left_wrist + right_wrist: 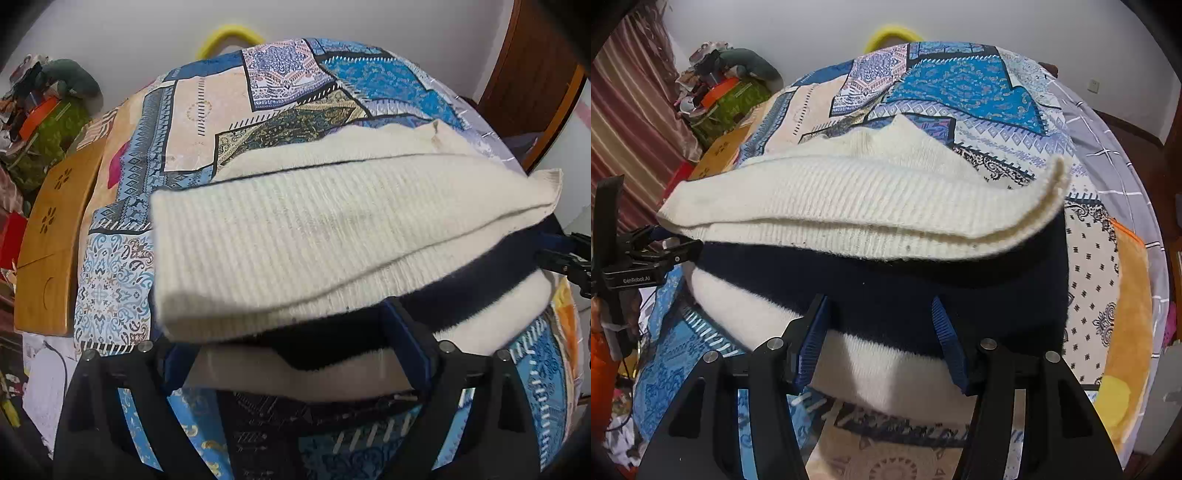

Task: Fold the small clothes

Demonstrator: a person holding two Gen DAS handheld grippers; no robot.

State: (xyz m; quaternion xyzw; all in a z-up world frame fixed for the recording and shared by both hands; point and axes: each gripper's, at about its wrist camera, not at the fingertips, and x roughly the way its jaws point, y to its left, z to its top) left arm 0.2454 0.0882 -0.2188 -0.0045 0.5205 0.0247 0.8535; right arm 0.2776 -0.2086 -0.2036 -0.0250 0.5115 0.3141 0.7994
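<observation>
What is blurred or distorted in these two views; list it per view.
Left wrist view: strong fisheye bulge bends the bedspread; the left gripper is soft. Right wrist view: same curvature with dark corners; the sweater is fairly sharp, the right gripper slightly blurred.

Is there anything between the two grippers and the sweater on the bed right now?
Nothing visible. The left gripper and the right gripper are both already at the near edge of the cream and navy sweater, fingers spread around its folded layers on the patterned bedspread.
</observation>
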